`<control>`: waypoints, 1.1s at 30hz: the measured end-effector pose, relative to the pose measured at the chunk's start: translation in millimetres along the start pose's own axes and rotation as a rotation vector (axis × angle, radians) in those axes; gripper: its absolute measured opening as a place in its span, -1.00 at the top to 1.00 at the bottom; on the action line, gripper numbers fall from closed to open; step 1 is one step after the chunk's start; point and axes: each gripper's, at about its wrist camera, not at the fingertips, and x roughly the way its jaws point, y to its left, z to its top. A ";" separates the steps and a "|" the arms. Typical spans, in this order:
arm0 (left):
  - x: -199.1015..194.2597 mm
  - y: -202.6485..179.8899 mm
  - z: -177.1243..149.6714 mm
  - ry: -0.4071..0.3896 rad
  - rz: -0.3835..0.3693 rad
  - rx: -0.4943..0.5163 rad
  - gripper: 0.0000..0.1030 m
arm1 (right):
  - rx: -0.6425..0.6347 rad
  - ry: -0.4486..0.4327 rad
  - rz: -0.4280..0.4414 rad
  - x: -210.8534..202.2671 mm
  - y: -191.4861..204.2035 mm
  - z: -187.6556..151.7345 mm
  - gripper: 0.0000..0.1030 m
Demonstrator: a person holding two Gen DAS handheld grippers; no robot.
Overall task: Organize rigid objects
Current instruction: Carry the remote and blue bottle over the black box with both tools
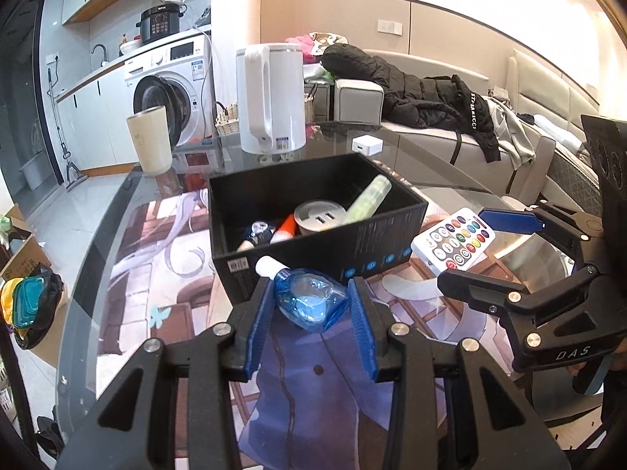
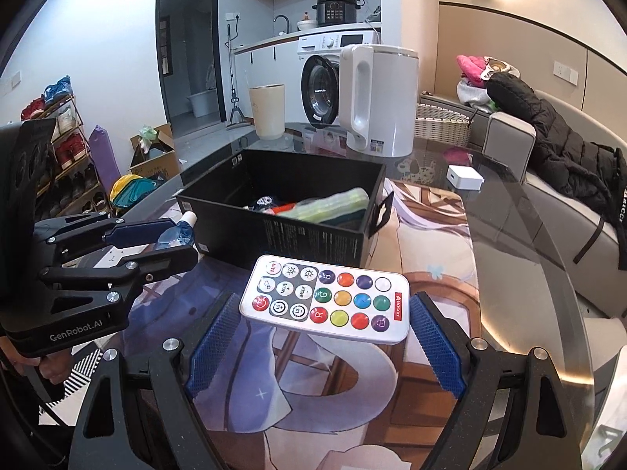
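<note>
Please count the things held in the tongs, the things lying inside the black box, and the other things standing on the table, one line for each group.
Held in tongs: 2 (blue bottle, remote control)
Inside black box: 4 visible, maybe more hidden (green tube, round USB hub, orange-tipped item, dark blue item)
Standing on table: 3 (kettle, beige cup, white adapter)
Total: 9

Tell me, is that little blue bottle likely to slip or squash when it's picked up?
The blue bottle looks thin, clear and creased, so probably light and squashable. Its glossy plastic may slip, though the left gripper has ridged pads.
</note>
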 end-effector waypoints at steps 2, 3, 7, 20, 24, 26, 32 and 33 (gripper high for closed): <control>-1.6 1.0 2.7 -0.005 0.001 0.000 0.27 | -0.006 -0.010 0.001 -2.1 1.0 3.6 -0.72; -2.2 1.3 4.4 -0.007 0.001 0.001 0.27 | -0.007 -0.014 0.003 -3.2 1.1 5.3 -0.72; -3.7 3.5 9.7 -0.015 -0.005 -0.003 0.27 | -0.017 -0.030 0.005 -4.5 3.1 12.1 -0.72; 3.5 14.3 32.9 -0.046 0.005 -0.003 0.27 | -0.048 -0.049 0.001 3.9 3.5 35.8 -0.72; 10.0 19.0 39.9 -0.052 0.007 -0.004 0.27 | -0.062 -0.050 0.003 9.3 5.2 42.4 -0.72; 13.2 21.2 41.4 -0.052 0.009 -0.006 0.27 | -0.070 -0.049 0.004 13.1 6.3 45.3 -0.72; 24.9 27.8 46.6 -0.050 0.008 -0.005 0.27 | -0.089 -0.042 0.008 27.5 7.8 54.7 -0.72; 27.0 28.6 47.6 -0.048 0.008 -0.006 0.27 | -0.091 -0.041 0.009 30.2 7.9 56.5 -0.72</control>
